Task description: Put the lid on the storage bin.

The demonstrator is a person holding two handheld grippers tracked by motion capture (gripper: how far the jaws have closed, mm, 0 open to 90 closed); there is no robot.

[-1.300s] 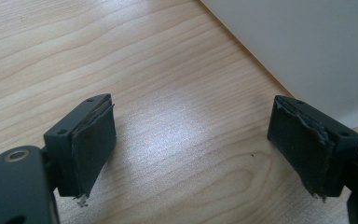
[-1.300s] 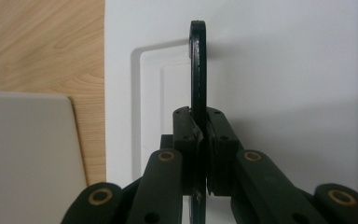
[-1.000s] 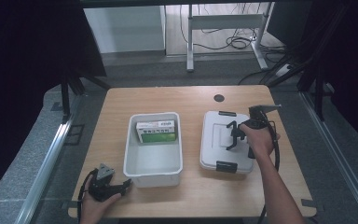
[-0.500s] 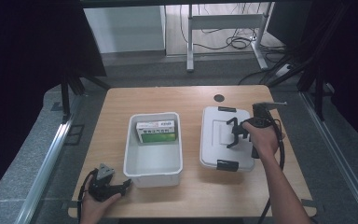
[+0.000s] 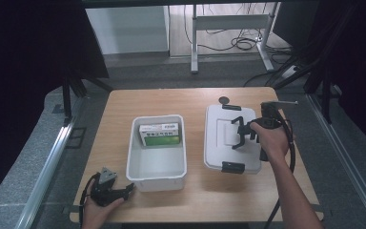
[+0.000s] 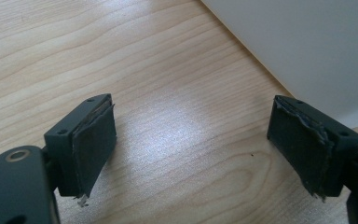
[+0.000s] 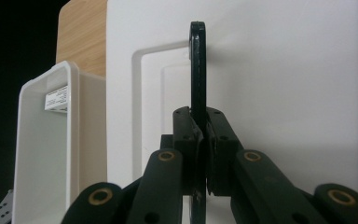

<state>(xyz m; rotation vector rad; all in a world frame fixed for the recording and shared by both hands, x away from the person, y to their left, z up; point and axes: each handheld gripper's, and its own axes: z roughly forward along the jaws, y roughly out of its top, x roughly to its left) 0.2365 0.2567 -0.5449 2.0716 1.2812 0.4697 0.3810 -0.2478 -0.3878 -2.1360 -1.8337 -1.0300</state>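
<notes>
Green box (image 5: 159, 135) inside white bin (image 5: 157, 171), beside lid (image 5: 219, 148).

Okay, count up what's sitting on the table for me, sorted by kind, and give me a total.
White bin: 1
White lid with black handle: 1
Green and white box, inside the bin: 1
Small dark disc: 1
Total: 4
</notes>
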